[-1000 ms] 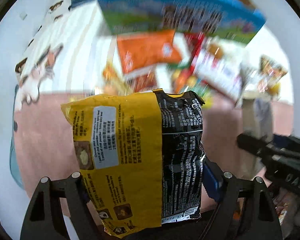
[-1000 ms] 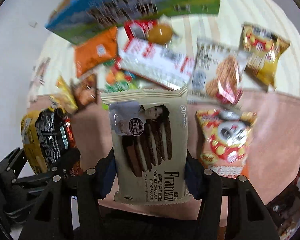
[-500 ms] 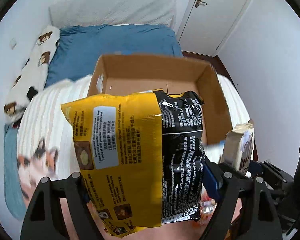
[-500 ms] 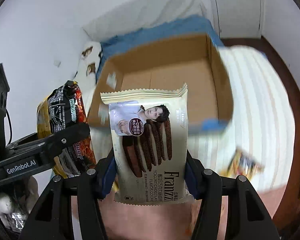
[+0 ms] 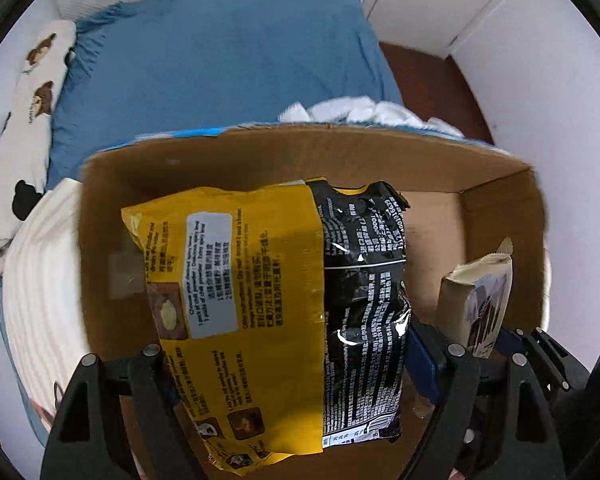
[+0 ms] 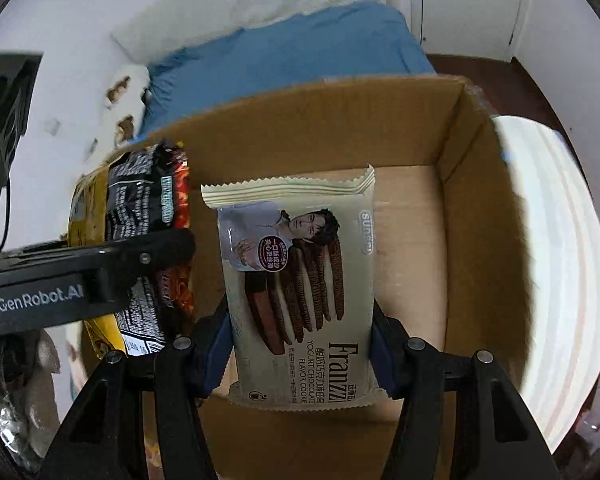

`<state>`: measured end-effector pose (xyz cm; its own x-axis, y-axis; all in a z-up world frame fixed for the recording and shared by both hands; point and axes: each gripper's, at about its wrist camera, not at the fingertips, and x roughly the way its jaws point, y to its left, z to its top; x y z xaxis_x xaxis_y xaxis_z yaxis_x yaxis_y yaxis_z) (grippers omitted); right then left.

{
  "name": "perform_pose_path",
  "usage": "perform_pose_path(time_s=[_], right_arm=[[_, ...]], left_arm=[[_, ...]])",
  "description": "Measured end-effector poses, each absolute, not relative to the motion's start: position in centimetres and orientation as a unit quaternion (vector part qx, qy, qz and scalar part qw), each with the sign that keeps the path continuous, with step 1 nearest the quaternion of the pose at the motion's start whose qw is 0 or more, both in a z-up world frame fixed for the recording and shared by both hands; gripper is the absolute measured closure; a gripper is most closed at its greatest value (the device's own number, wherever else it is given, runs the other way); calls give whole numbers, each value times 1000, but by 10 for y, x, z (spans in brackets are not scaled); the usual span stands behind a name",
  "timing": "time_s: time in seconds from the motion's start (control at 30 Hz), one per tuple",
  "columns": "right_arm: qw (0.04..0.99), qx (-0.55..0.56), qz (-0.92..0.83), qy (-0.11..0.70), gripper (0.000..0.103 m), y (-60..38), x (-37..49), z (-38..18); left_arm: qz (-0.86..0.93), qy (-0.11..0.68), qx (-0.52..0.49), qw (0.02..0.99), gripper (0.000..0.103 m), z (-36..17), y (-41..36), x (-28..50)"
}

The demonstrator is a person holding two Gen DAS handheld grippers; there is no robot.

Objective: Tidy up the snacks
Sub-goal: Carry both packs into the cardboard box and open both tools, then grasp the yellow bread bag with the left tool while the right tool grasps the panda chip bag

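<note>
My left gripper (image 5: pixel 296 364) is shut on a yellow and black noodle packet (image 5: pixel 268 300) and holds it over the open cardboard box (image 5: pixel 100 240). My right gripper (image 6: pixel 300 348) is shut on a cream Franzzi cookie packet (image 6: pixel 300 288) and holds it over the same box (image 6: pixel 472 240). The noodle packet also shows at the left of the right wrist view (image 6: pixel 140 220), with the left gripper's finger (image 6: pixel 100 260) across it. The cookie packet shows edge-on at the right of the left wrist view (image 5: pixel 480 304).
The box sits on a striped cream blanket (image 6: pixel 560 260) on a bed with a blue sheet (image 5: pixel 220 60). A pillow with bear prints (image 5: pixel 24 112) lies at the left. White walls and a door (image 6: pixel 472 4) stand behind.
Both grippers have swung up from the snack pile and moved forward over the cardboard box, each still holding its packet. The box now fills both views.
</note>
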<state>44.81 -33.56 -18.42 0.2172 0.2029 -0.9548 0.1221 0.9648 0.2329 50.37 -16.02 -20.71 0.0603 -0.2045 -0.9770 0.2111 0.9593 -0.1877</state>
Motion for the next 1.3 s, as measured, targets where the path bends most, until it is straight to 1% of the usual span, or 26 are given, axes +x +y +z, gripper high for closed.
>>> perform_pose_path(time_s=[0.1, 0.17, 0.2, 0.23, 0.27, 0.3, 0.33, 0.37, 0.57, 0.63, 0.8, 1.13, 1.3], right_arm=[[762, 120, 23, 636, 42, -332, 459, -215], [749, 109, 26, 652, 40, -331, 472, -230], [742, 106, 24, 661, 36, -332, 477, -236], [736, 106, 19, 669, 29, -334, 484, -242], [733, 102, 18, 672, 13, -335, 487, -244], [733, 98, 17, 672, 5, -335, 491, -245], [737, 91, 17, 670, 5, -336, 494, -243], [739, 86, 18, 668, 5, -336, 494, -241], [749, 76, 18, 658, 5, -339, 488, -223], [756, 77, 19, 650, 5, -335, 470, -198], [770, 89, 12, 632, 5, -335, 439, -165], [812, 108, 3, 574, 6, -329, 377, -108], [819, 126, 16, 560, 6, -323, 333, -93]], left_arm=[[-142, 685, 18, 715, 20, -229, -165, 517], [-145, 690, 31, 708, 20, -225, -171, 518], [-145, 693, 36, 706, 20, -226, -173, 519], [-143, 690, 35, 708, 19, -227, -171, 520], [-140, 690, 35, 710, 17, -227, -171, 520], [-140, 689, 33, 711, 16, -222, -171, 522], [-144, 683, 29, 715, 6, -219, -170, 521], [-144, 677, 28, 721, 4, -214, -168, 521], [-145, 655, 15, 741, 4, -198, -160, 515], [-136, 647, 7, 750, 4, -188, -154, 509], [-112, 608, -19, 786, 4, -170, -135, 487], [-86, 546, -22, 833, 4, -128, -101, 412], [-92, 532, -39, 841, 4, -110, -76, 362]])
